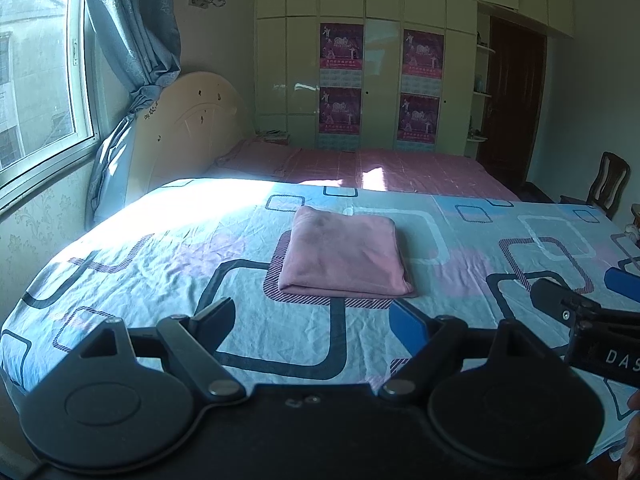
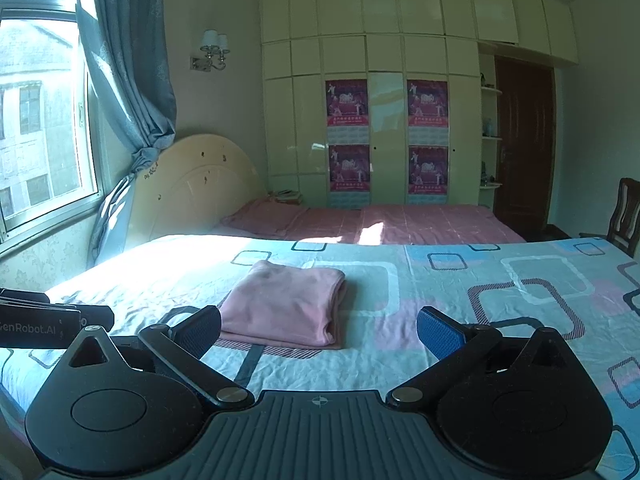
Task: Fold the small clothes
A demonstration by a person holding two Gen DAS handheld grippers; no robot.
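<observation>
Folded pink cloth [image 1: 344,254] lying flat on the patterned sheet [image 1: 160,248], ahead of both tools. Left gripper [image 1: 310,320] and right gripper [image 2: 318,330]: jaws spread wide, holding nothing, clear of the cloth. Behind: pink bed [image 2: 400,220], headboard [image 2: 192,184], curtain [image 2: 124,60], wardrobe [image 2: 380,60] with posters [image 2: 347,104], chair [image 2: 624,212]. Legible: "enRobot.AI", "DAS".

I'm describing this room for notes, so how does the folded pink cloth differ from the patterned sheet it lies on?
The folded pink fabric garment is plain, one colour; the blue bedsheet carries rounded-square outlines. The garment is a compact layered stack; the sheet is spread flat across the bed, slightly wrinkled. Both are soft fabric, and neither claw touches them.
</observation>
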